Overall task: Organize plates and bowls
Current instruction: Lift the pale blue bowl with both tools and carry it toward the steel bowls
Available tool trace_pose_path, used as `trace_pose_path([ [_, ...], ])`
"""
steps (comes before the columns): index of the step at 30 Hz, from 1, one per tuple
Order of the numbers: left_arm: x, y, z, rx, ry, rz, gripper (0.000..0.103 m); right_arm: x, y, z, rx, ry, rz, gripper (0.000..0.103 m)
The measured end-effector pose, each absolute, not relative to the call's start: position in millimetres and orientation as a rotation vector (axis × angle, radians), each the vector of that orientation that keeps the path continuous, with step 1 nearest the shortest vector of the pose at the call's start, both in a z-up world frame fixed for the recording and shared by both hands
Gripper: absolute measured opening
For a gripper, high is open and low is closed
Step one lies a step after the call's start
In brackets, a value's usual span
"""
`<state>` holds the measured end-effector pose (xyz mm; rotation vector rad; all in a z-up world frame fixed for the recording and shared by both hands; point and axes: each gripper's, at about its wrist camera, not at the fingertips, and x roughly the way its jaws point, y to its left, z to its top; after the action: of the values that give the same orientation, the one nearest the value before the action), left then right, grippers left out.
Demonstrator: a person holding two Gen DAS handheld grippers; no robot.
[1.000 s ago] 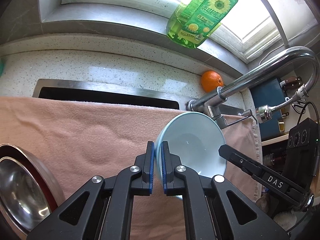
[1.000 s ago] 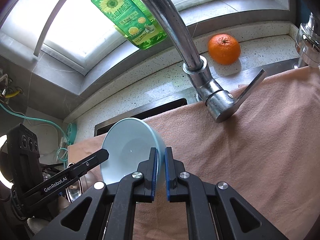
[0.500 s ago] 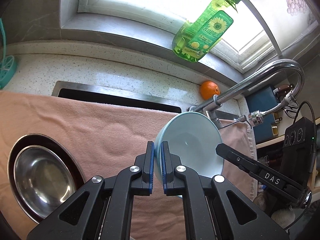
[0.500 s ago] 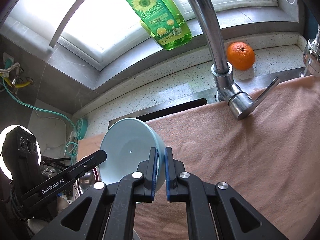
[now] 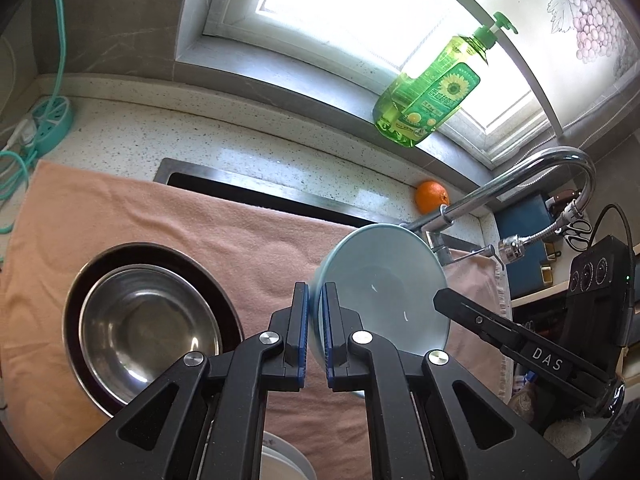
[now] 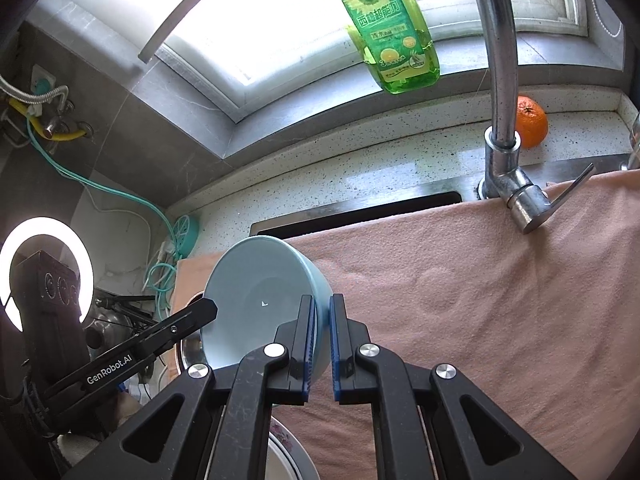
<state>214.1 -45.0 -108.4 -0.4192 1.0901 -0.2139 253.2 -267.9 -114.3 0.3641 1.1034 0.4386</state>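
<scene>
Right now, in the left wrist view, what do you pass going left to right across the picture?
Power strip → steel bowl → left gripper → blue bowl → orange → right gripper, seen side-on.

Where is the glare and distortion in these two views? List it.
Left wrist view: the window is blown out white, a bright glint sits in the steel bowl, and the fisheye bends the counter edge. Right wrist view: window overexposed, the ring light glares at left, the faucet curves; the blue bowl stays sharp.
</scene>
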Motion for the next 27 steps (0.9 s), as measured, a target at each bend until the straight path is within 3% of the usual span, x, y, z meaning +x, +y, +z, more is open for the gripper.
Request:
trace_pose_path([
  [27, 179.1, 53.5, -113.5, -0.512, 1.065, -0.078, 0.005, 239.5, -161.0, -117.2, 0.264, 1.156, 0.569, 0.007],
])
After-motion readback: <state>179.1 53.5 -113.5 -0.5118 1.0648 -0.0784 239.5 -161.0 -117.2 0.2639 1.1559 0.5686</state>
